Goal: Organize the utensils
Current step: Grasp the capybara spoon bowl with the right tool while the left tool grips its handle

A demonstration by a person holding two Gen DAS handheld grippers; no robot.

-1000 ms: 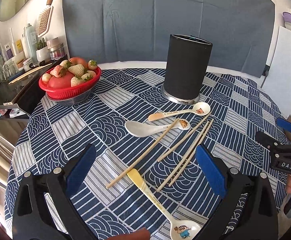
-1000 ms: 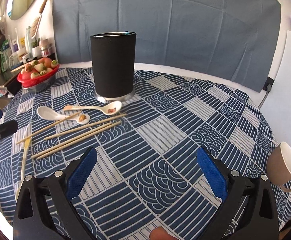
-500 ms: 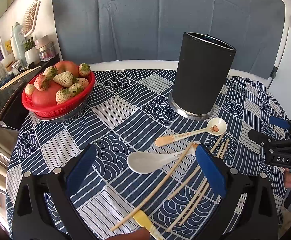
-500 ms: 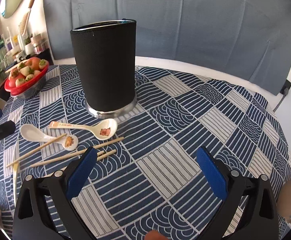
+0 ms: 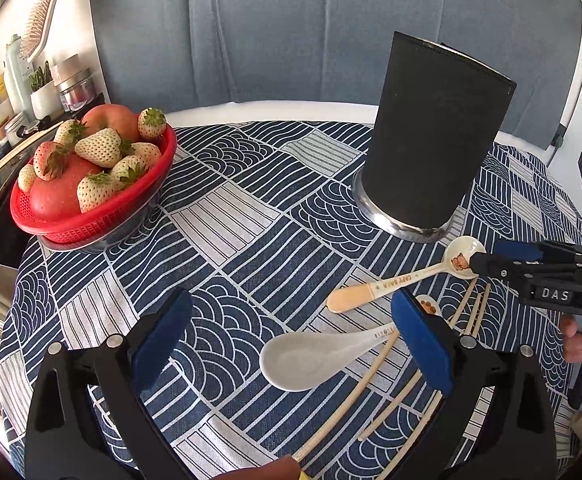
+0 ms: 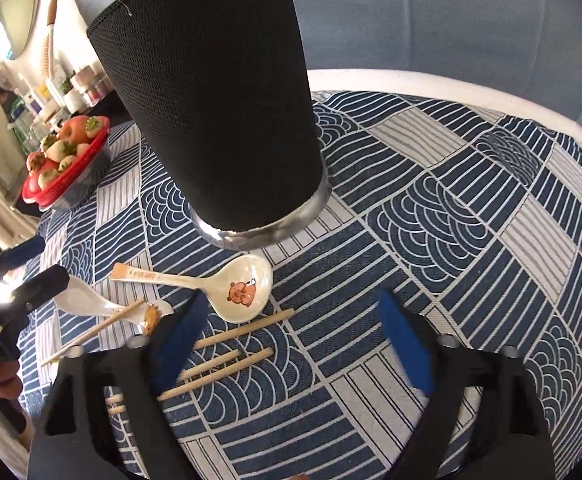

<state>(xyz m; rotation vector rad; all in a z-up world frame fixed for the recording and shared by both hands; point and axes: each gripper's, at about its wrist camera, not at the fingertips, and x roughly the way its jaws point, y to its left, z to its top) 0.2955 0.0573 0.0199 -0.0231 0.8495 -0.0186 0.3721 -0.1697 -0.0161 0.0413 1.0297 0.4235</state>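
Blue-patterned tablecloth [image 6: 431, 216] under all. Black mesh holder [image 6: 219, 112] upright, far centre. Right gripper [image 6: 291, 336] low over near cloth, jaws just been closing, half-parted, nothing between pads. Left gripper [image 5: 287, 344] released wide, white spoon [image 5: 303, 360] lying between pads, untouched. Chopsticks [image 6: 227, 364] flat, long axis left-right, tips poking past right gripper's left pad. Bear-print spoon [image 6: 239, 288] just beyond, bowl right, handle pointing left. Right gripper nearer to it.
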